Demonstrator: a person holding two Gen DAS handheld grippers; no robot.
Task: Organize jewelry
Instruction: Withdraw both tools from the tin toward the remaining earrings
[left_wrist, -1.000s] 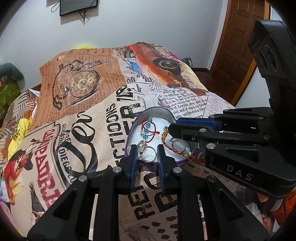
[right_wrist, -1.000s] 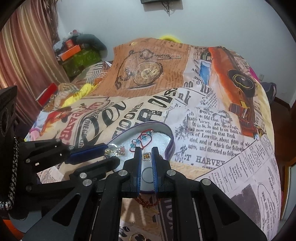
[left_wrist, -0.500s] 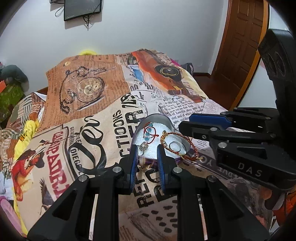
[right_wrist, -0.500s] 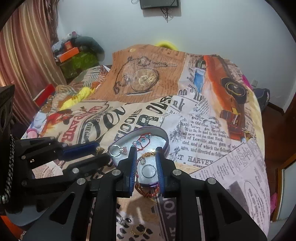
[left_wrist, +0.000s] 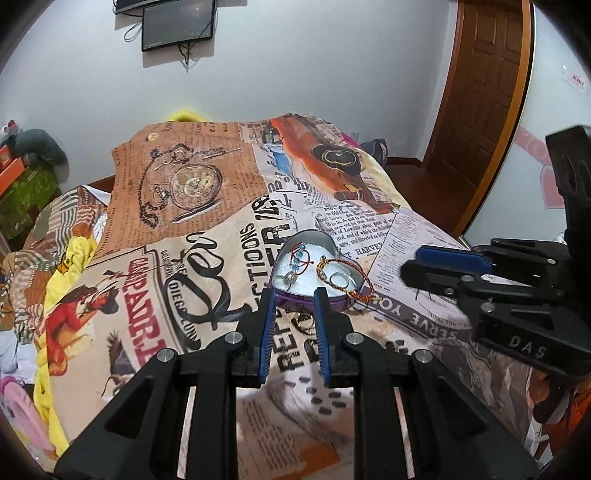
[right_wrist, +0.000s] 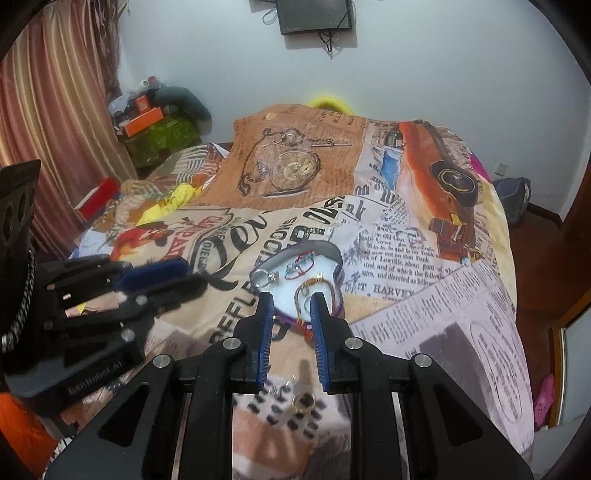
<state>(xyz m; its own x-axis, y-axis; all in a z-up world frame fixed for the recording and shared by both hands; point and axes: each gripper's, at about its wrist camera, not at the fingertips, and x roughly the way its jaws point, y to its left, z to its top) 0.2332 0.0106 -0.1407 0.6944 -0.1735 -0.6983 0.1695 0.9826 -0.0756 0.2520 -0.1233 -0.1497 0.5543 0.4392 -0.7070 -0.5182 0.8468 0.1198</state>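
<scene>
Heart-shaped tin (left_wrist: 334, 246) lies just beyond both empty, parted claws: left (left_wrist: 293, 301), right (right_wrist: 290, 304).

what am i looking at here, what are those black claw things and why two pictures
Each picture comes from a camera on a hand-held gripper, looking along its two fingers. One view shows the left gripper, the other the right gripper; each also shows the other at its edge. Both are open and hold nothing. They hover over a bed cover printed like newspaper. On it sits a heart-shaped tin with a red bracelet, a woven bracelet and rings. A gold ring lies loose outside.
</scene>
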